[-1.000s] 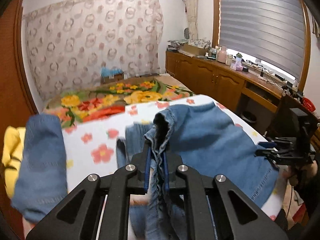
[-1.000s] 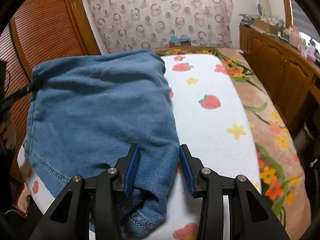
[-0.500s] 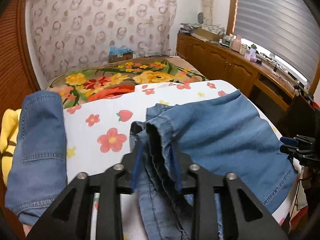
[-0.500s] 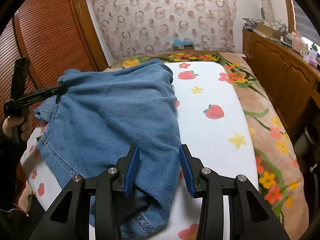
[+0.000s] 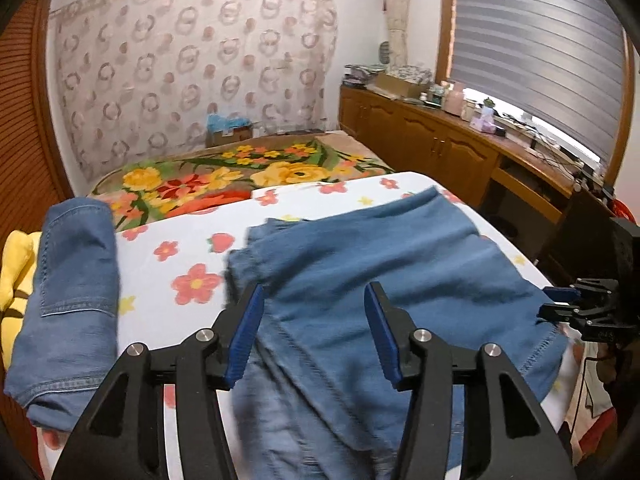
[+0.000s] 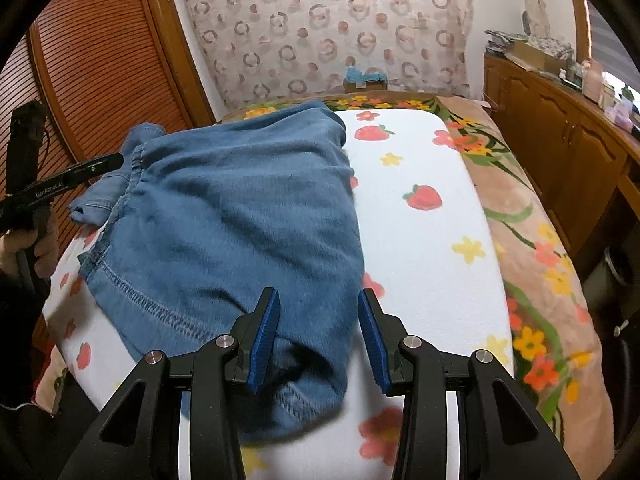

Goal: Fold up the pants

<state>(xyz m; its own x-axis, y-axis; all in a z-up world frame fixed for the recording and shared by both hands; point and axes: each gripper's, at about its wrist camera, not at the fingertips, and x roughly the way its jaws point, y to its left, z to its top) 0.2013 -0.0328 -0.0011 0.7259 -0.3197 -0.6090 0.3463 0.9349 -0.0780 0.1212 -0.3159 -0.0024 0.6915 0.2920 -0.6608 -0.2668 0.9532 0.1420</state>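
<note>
Lying doubled over on the strawberry-print cloth (image 6: 424, 168) of the bed, the pants (image 5: 372, 264) look about half folded; both grippers, left (image 5: 314, 332) and right (image 6: 316, 336), hover above the denim with fingers spread, holding nothing; a further fold seems left; a finished pair (image 5: 68, 292) sits just beside.

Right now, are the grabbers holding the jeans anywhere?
No. Both the left hand-held gripper and the right hand-held gripper are open, and the jeans lie loose on the bed.
</note>
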